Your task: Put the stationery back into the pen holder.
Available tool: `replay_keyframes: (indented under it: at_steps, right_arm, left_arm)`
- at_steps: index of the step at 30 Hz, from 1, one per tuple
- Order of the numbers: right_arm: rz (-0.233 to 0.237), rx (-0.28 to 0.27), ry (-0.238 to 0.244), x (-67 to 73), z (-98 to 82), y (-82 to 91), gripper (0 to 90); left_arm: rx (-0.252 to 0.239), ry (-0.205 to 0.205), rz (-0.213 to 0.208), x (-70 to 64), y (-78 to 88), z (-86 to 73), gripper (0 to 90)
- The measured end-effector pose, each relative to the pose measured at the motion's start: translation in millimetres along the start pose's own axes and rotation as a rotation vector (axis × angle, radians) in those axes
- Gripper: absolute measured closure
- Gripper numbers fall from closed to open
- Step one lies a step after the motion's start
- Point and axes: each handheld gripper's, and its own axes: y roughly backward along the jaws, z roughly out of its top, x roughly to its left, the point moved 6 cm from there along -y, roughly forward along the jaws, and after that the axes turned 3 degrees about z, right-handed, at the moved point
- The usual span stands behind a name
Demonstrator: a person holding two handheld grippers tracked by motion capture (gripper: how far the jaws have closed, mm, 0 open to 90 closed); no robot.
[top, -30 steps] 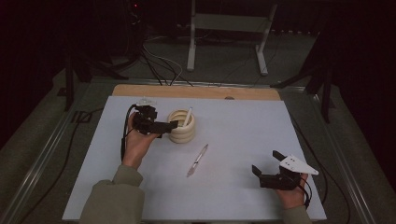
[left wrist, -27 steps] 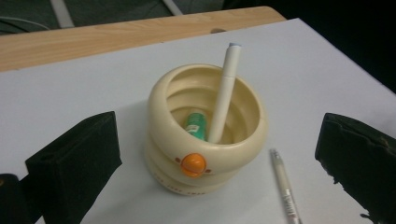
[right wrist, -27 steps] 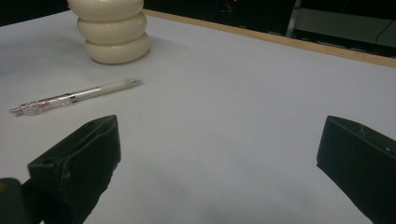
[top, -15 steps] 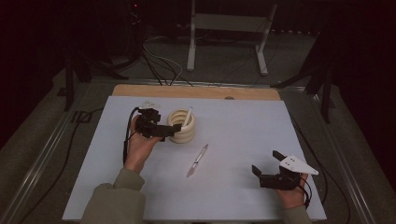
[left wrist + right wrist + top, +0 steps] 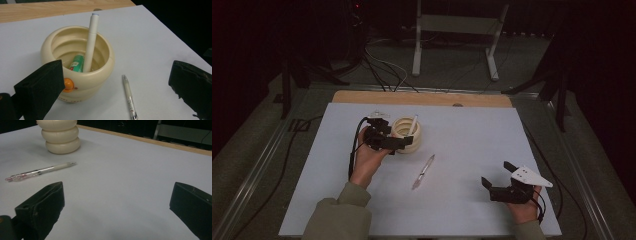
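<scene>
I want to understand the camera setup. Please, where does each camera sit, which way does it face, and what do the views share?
High view: above the person's side, looking forward and down on the white table; forearms, left gripper, right gripper.
Left gripper view: rides the left gripper, facing the cream holder between its open jaws.
Right gripper view: low over the table, open jaws facing holder and pen.
Shared: holder, pen.

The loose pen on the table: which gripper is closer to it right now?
Left. The left gripper is open beside the cup, just up-left of the pen. The right gripper is open near the table's front right corner, clearly farther from it.
</scene>
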Motion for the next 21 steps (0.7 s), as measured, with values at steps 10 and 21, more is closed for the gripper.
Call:
replay_keyframes:
  at_steps: [10,21]
  right_arm:
    - [0.001,0.001,0.000,0.0,-0.2,-0.3,0.0]
    - [0.002,0.003,0.000,0.1,-0.3,-0.3,0.0]
  left_arm:
    - [-0.005,0.017,-0.041,-5.9,-3.2,-0.1,0.7]
    - [-0.010,0.017,-0.078,-14.1,-5.8,-0.5,0.7]
